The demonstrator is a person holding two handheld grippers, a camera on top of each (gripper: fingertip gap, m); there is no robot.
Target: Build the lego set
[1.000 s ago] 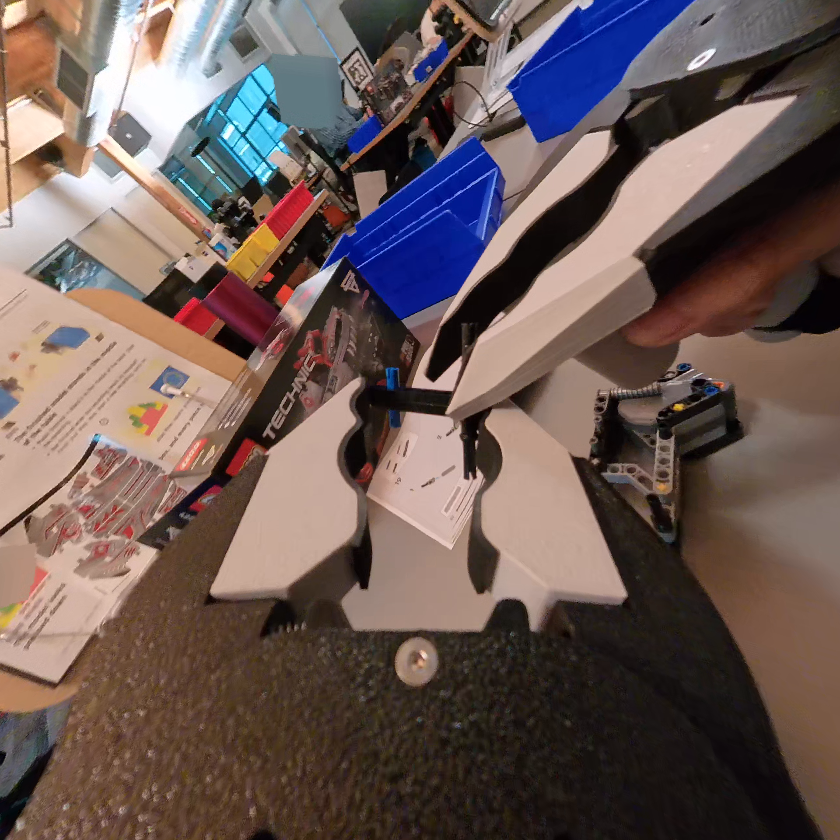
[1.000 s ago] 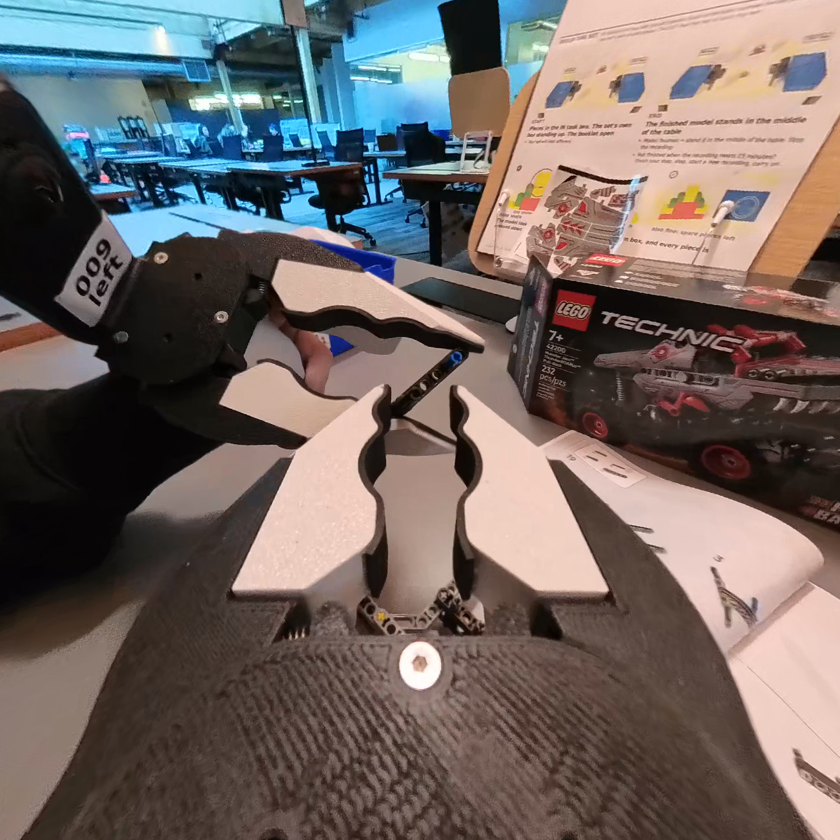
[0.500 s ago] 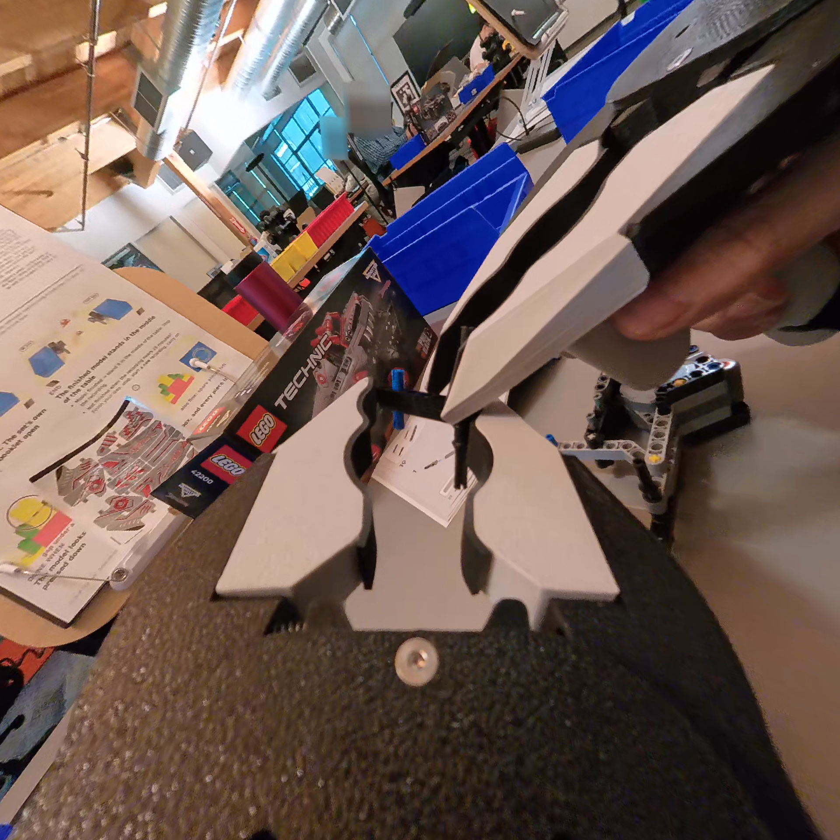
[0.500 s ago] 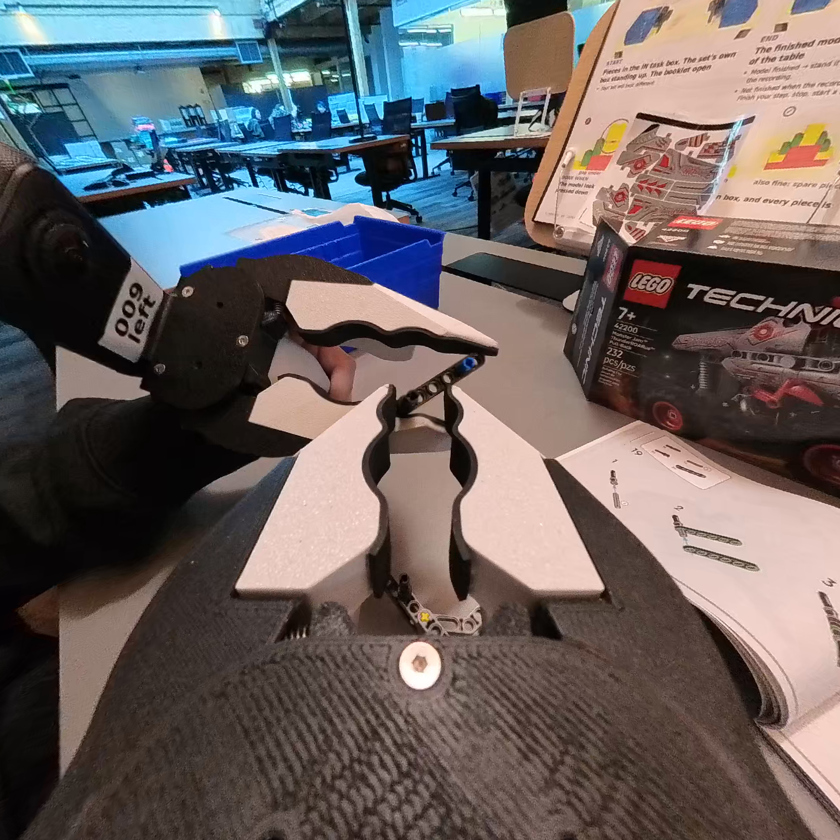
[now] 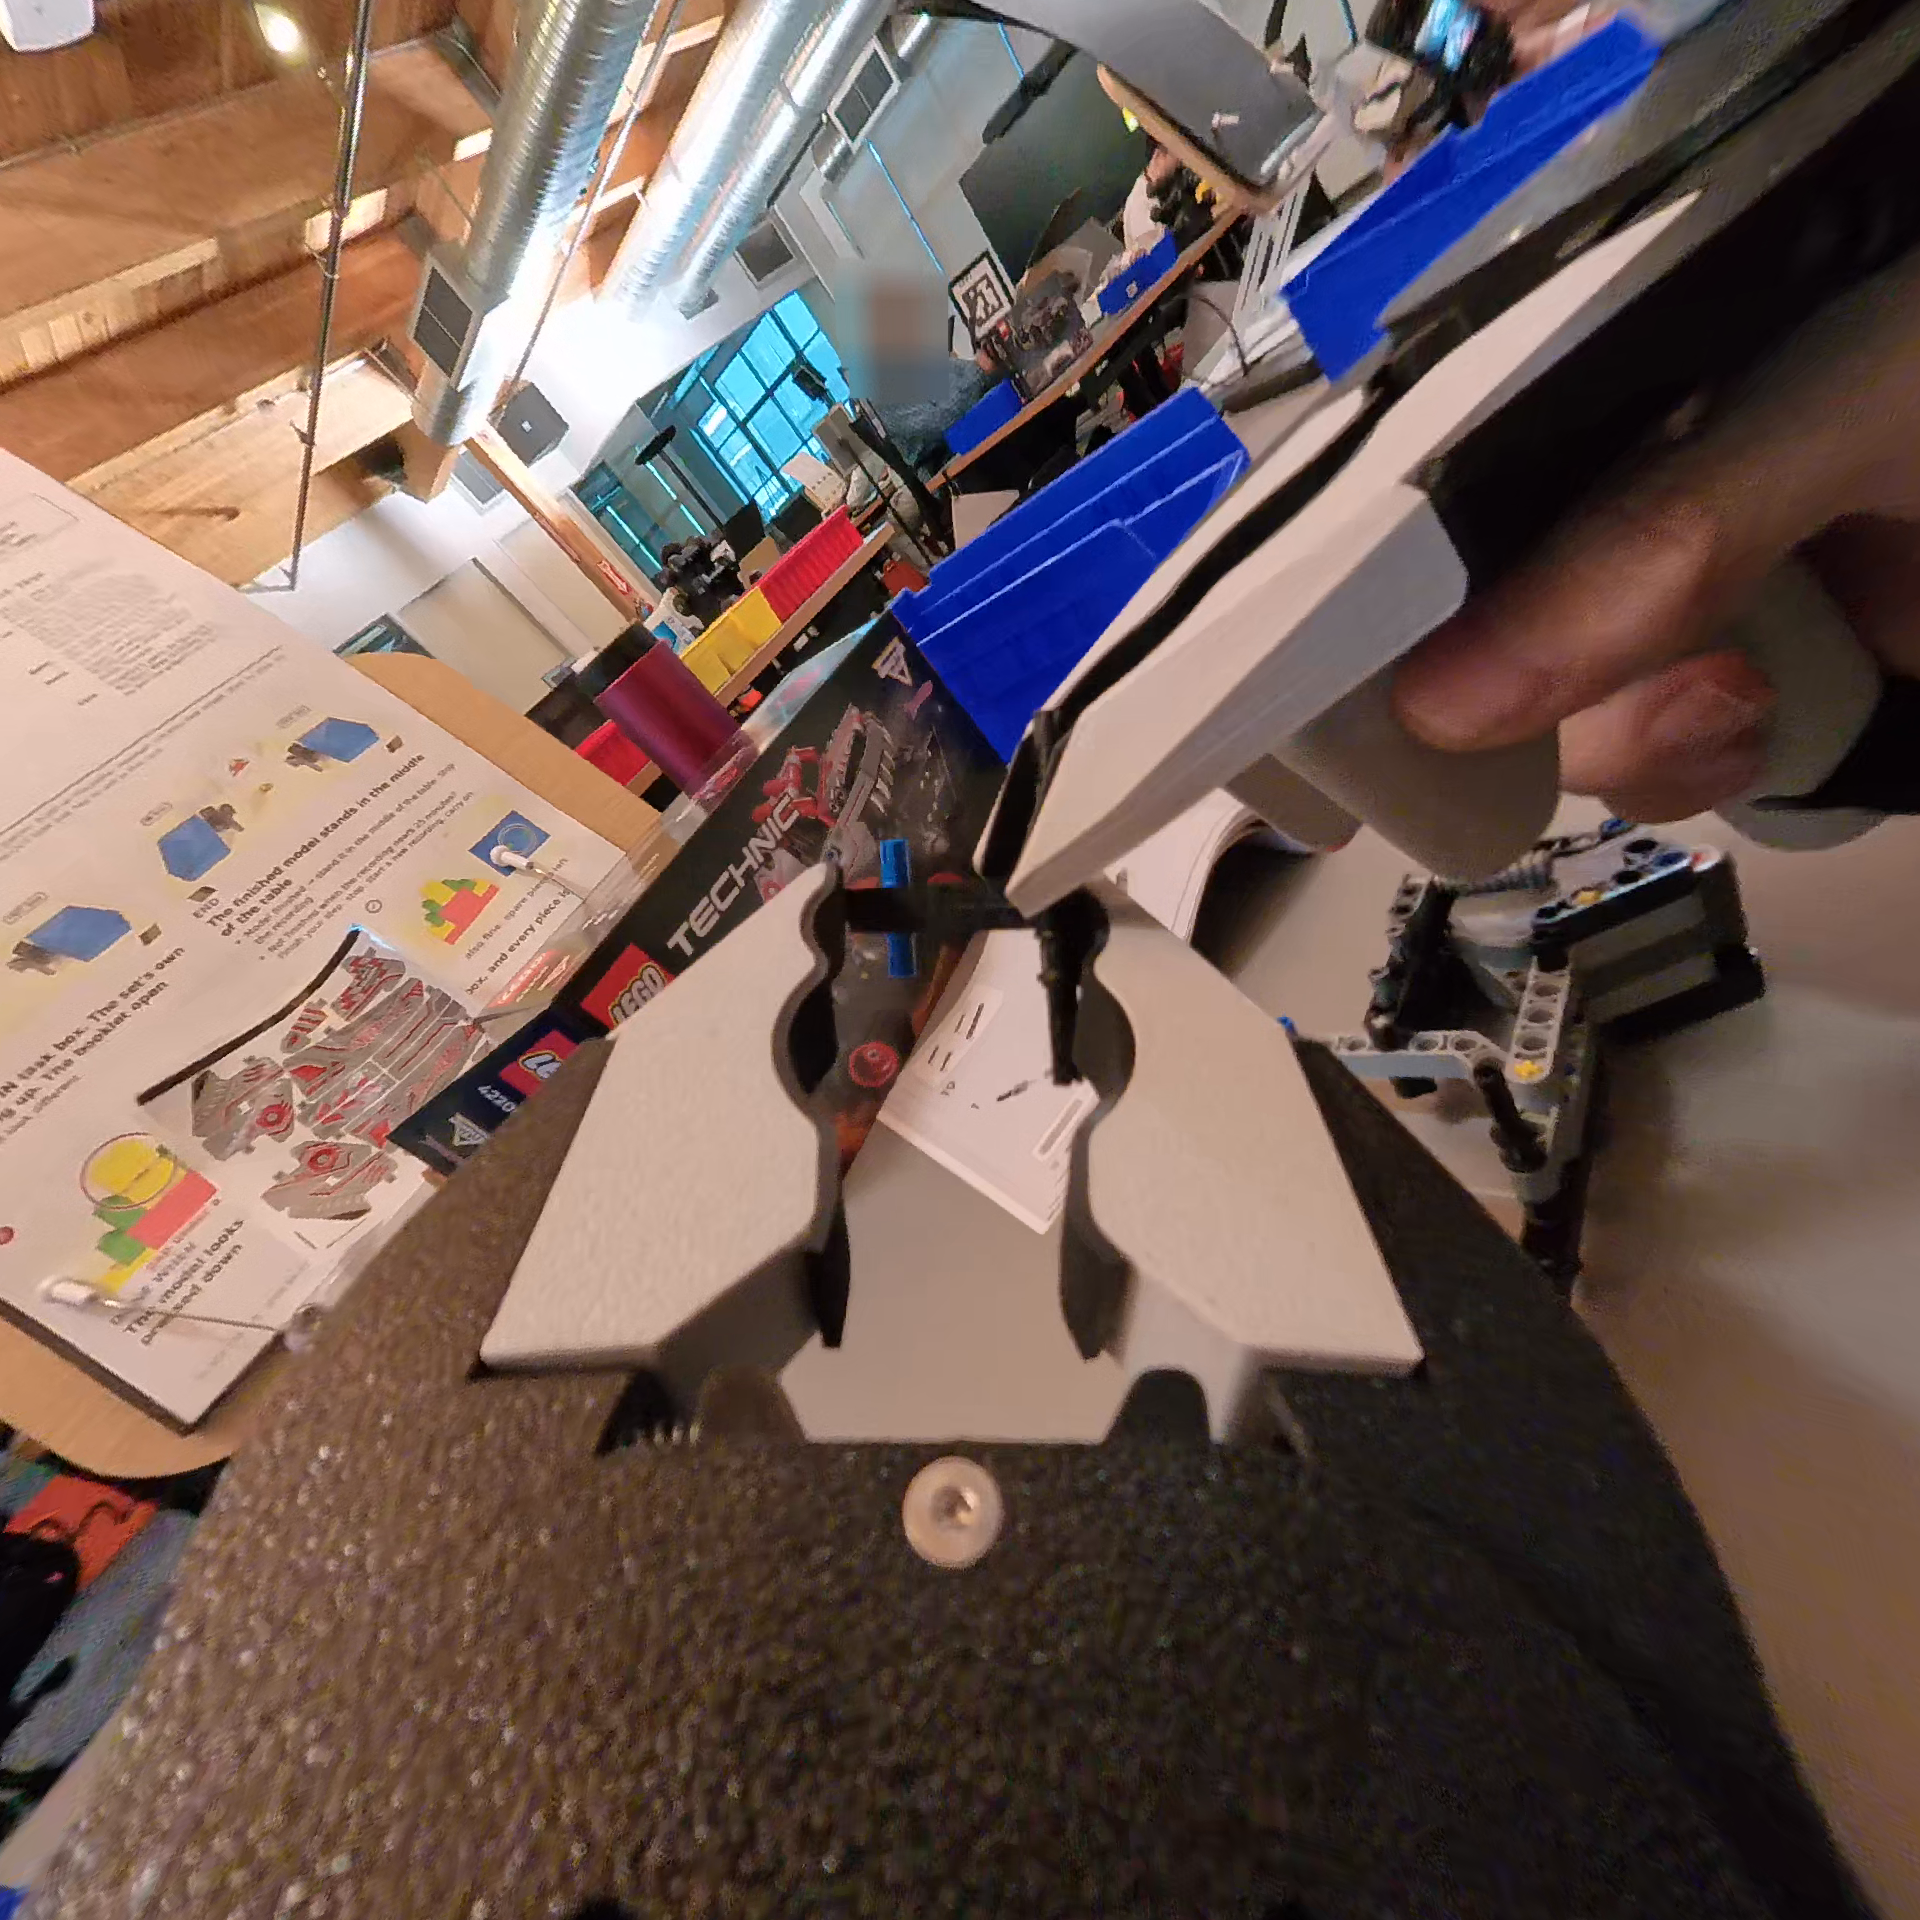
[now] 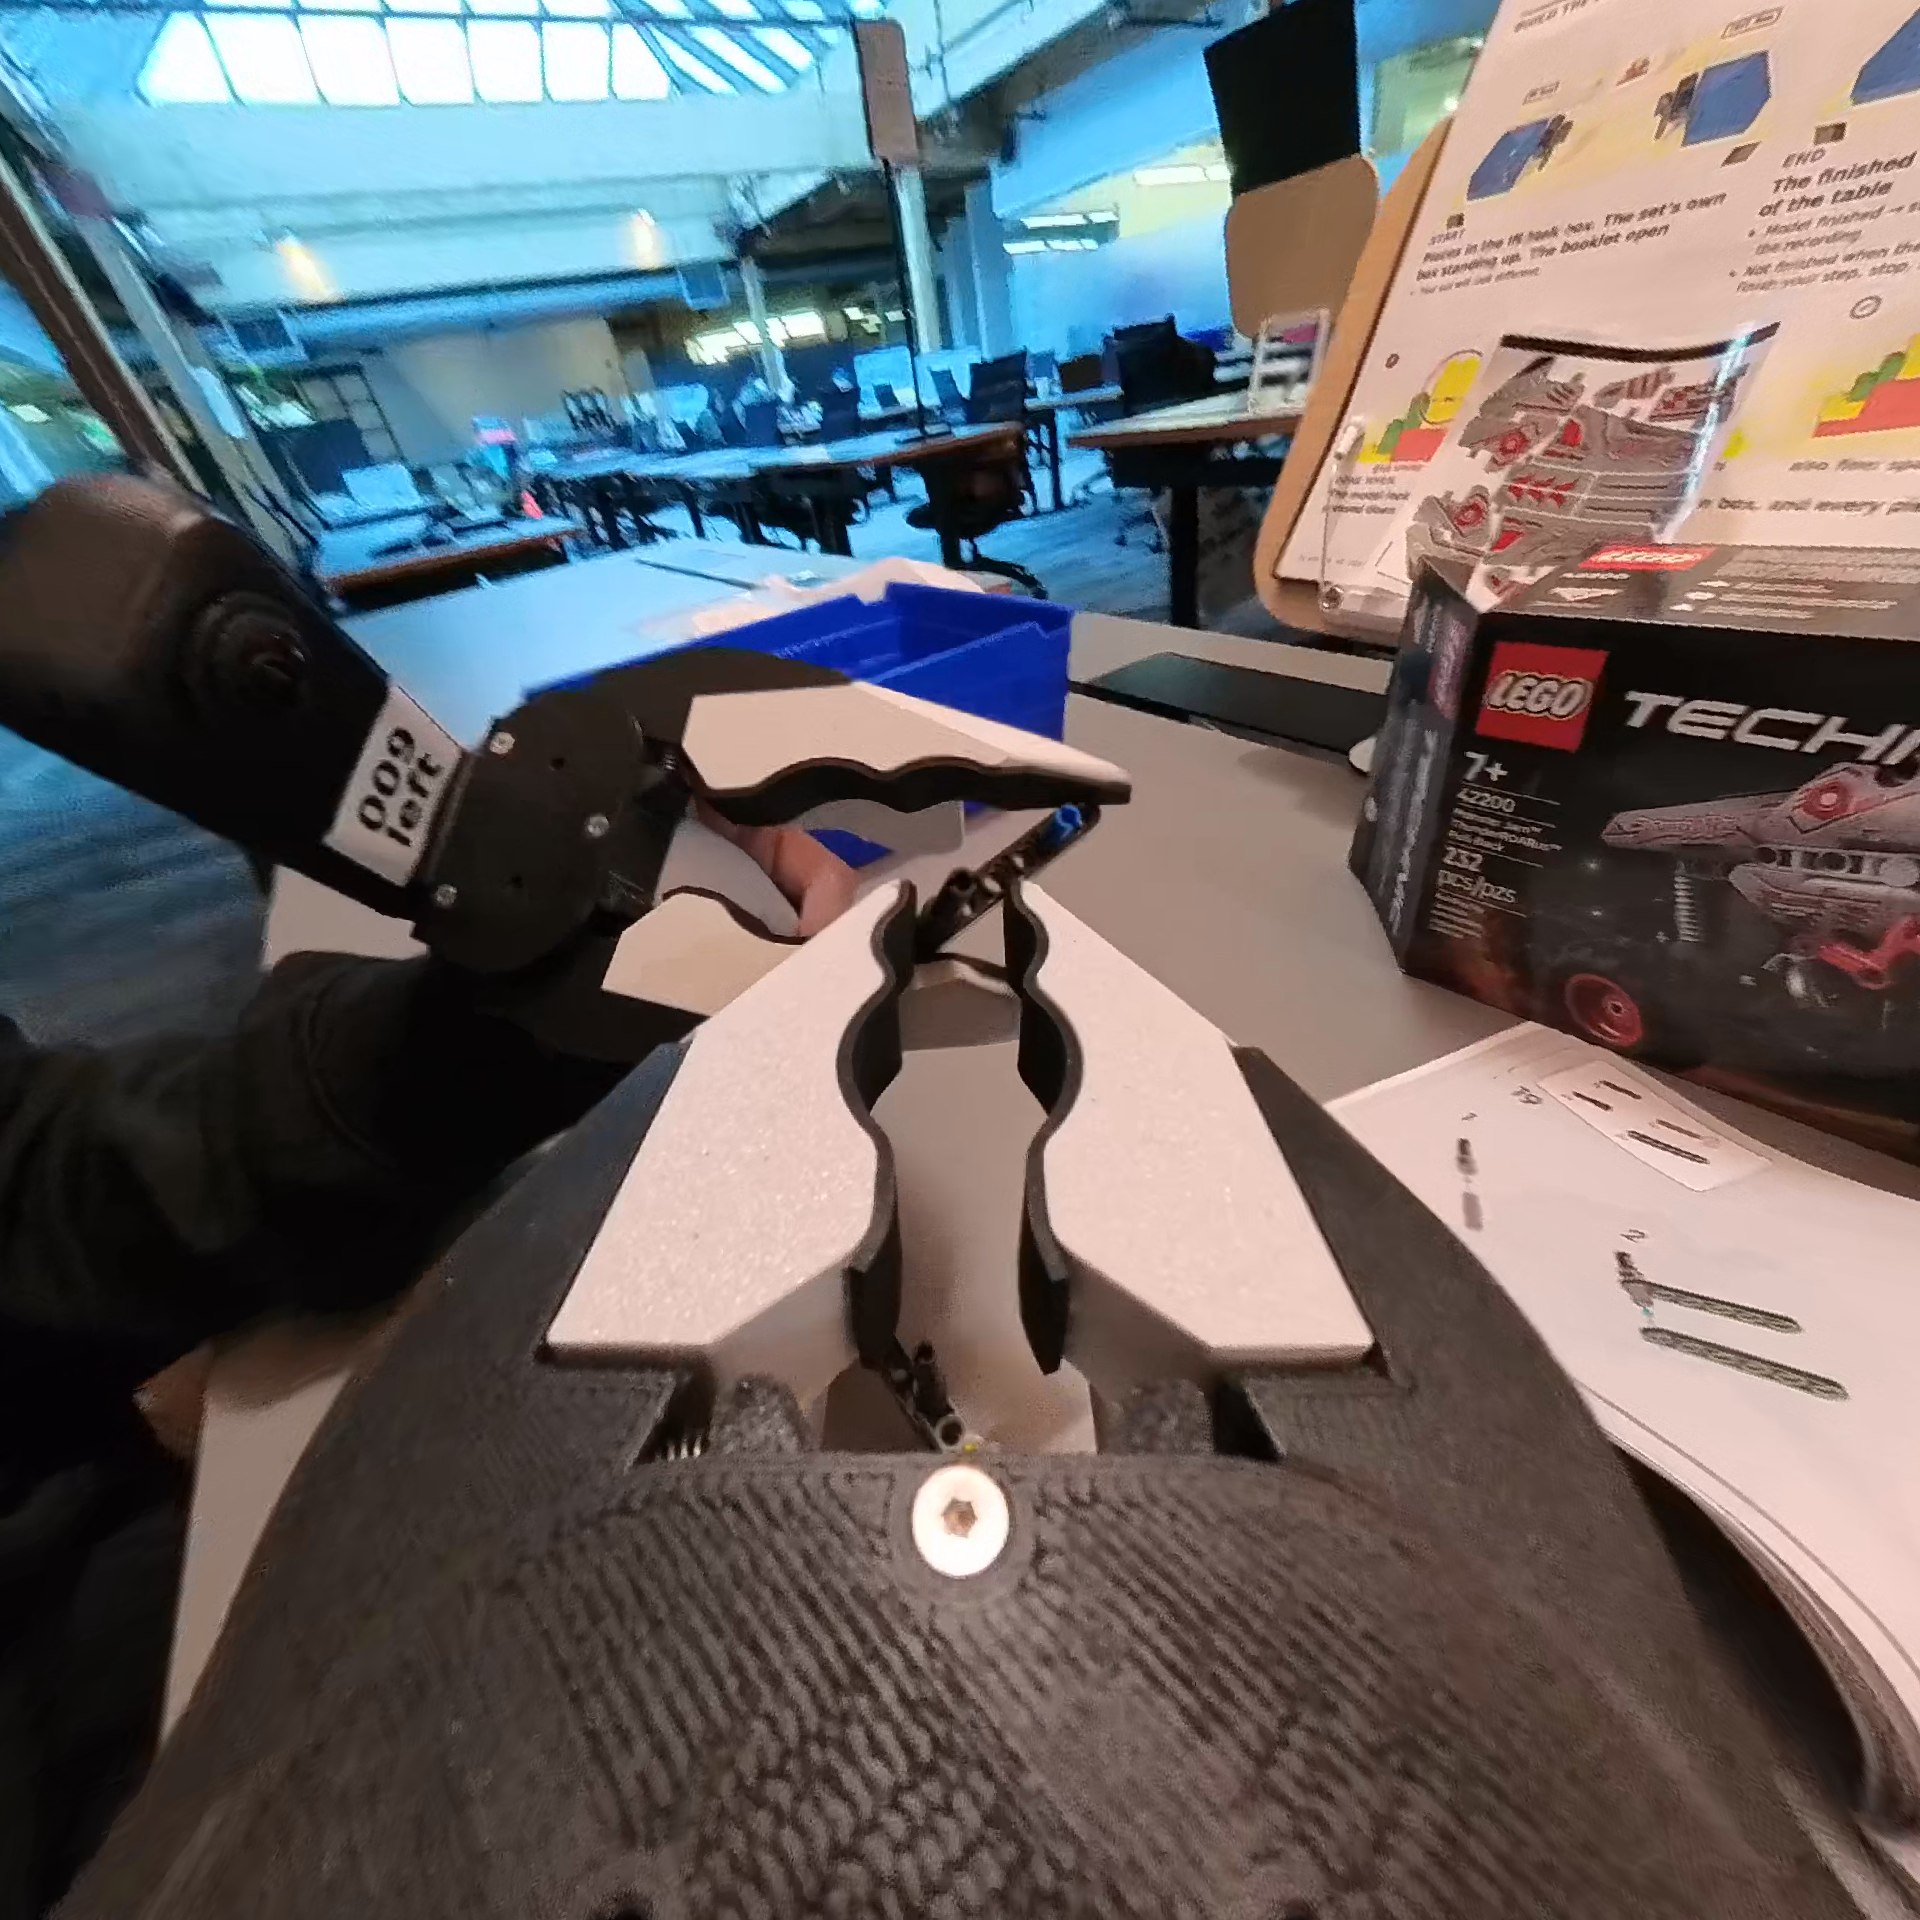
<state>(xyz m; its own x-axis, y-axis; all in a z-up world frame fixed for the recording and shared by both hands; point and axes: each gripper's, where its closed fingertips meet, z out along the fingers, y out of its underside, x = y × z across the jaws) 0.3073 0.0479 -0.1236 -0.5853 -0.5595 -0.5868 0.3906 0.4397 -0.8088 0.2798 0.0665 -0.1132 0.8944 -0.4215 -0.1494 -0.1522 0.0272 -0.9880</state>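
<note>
Left hand-held gripper (image 5: 951,914) clamps black beam (image 5: 914,914) with blue pin (image 5: 894,920), held midair. Right hand-held gripper (image 6: 961,904) now nips the beam's other end; both lifted since a second ago. Model (image 5: 1558,997) waits on bench (image 5: 1766,1195).

Bright indoor light, blurry bg, fisheye

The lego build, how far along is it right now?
Early on. Done: a small grey and black frame stands on the table. In hand: both tongs, left and right, meet on a black beam carrying a blue pin. Left: joining it to the frame and everything else; the booklet lies open.
</note>
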